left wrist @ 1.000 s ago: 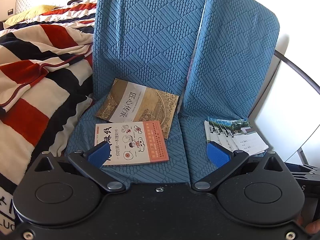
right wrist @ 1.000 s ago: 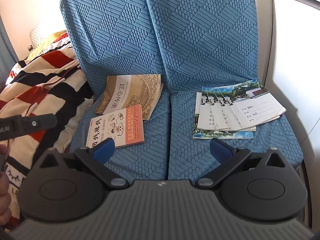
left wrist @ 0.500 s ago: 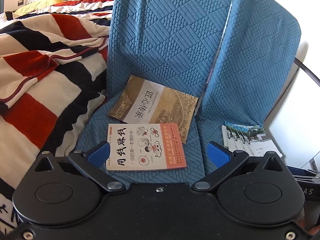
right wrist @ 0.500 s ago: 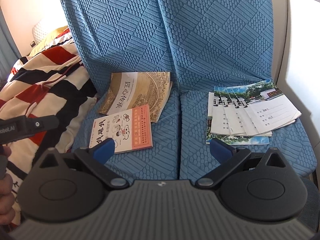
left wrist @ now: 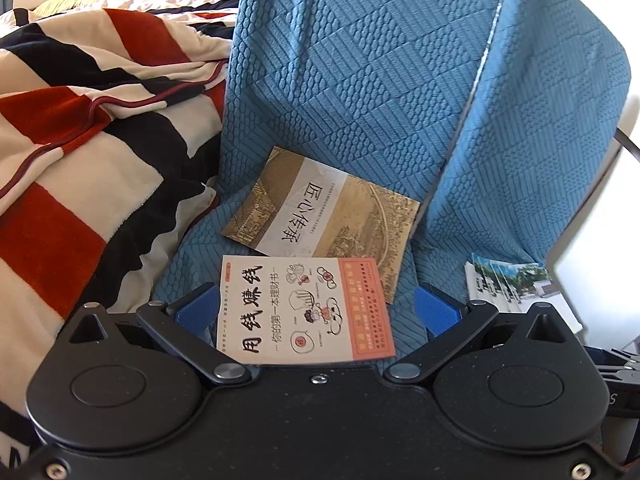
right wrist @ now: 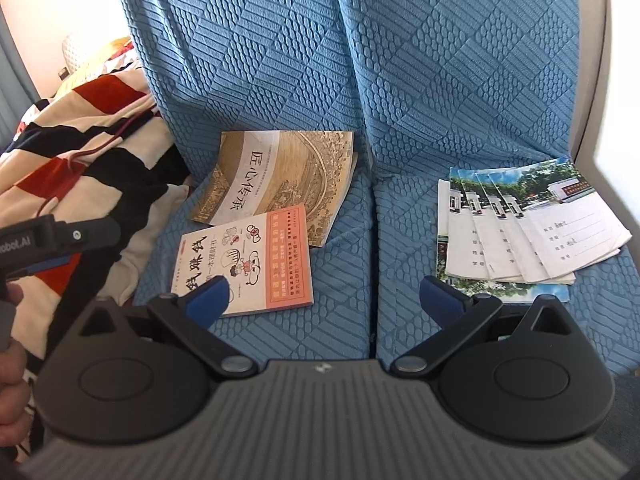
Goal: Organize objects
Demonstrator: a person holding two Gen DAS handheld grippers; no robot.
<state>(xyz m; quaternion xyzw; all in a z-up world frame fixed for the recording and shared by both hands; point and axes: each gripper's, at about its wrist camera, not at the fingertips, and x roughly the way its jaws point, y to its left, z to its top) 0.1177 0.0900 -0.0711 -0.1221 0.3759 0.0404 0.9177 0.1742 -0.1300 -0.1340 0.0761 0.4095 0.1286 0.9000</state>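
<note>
Both grippers empty with fingers spread apart, left gripper low over the orange-white book at the left seat's front edge, brown book partly under it toward the backrest, right gripper facing fanned booklets on the right seat.

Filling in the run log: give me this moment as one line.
left gripper: open, over white-orange book | right gripper: open, empty | brown book: left seat | booklets: fanned, right seat
</note>
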